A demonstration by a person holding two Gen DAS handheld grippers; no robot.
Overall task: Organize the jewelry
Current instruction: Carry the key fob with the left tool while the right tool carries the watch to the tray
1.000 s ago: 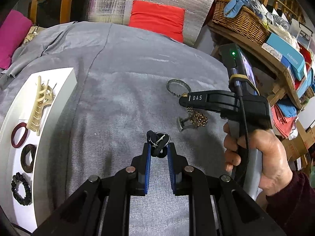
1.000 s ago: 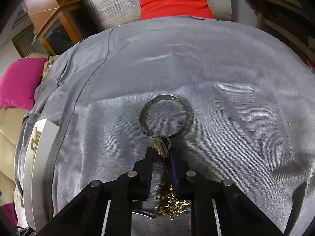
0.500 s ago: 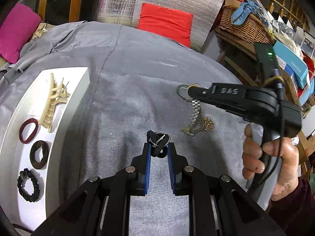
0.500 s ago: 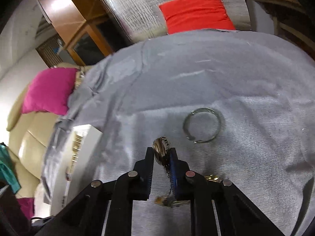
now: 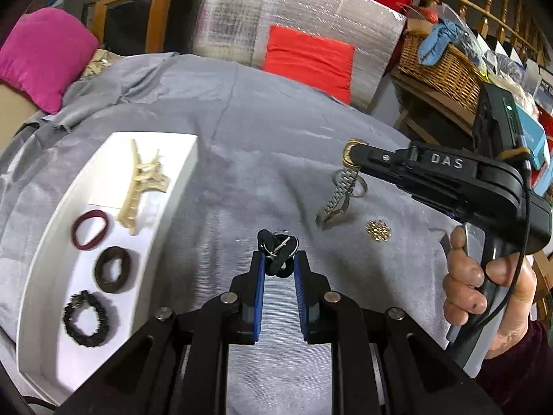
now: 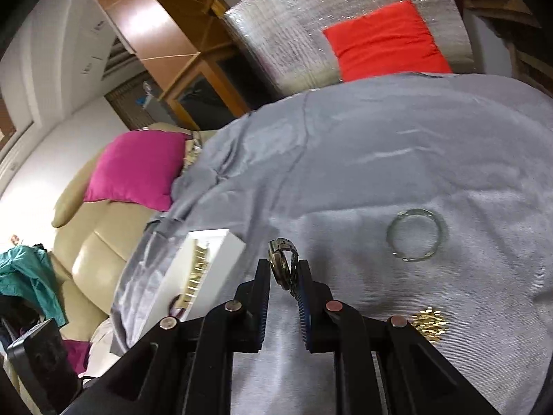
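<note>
My left gripper [image 5: 278,261] is shut on a black hair tie with a small silver ring [image 5: 276,251], held above the grey cloth. My right gripper [image 6: 283,269] is shut on a silver and gold wristwatch [image 6: 282,269]; in the left wrist view the watch [image 5: 338,193] hangs from it above the cloth. A white tray [image 5: 166,207] at the left holds a cream hair claw [image 5: 141,183], a maroon hair tie [image 5: 90,230], a brown hair tie [image 5: 113,269] and a black scrunchie [image 5: 86,318]. A gold chain [image 6: 428,321] and a silver bangle [image 6: 414,240] lie on the cloth.
The grey cloth [image 5: 242,131] covers a round table. A red cushion [image 5: 307,60] and silver foil panel stand behind it. A wicker basket [image 5: 439,65] and cluttered shelves are at the right. A pink cushion [image 6: 134,169] on a beige sofa is at the left.
My right gripper has lifted the watch off the cloth and swung left toward the tray. The gold chain stayed on the cloth. My left gripper kept its hold on the hair tie.
</note>
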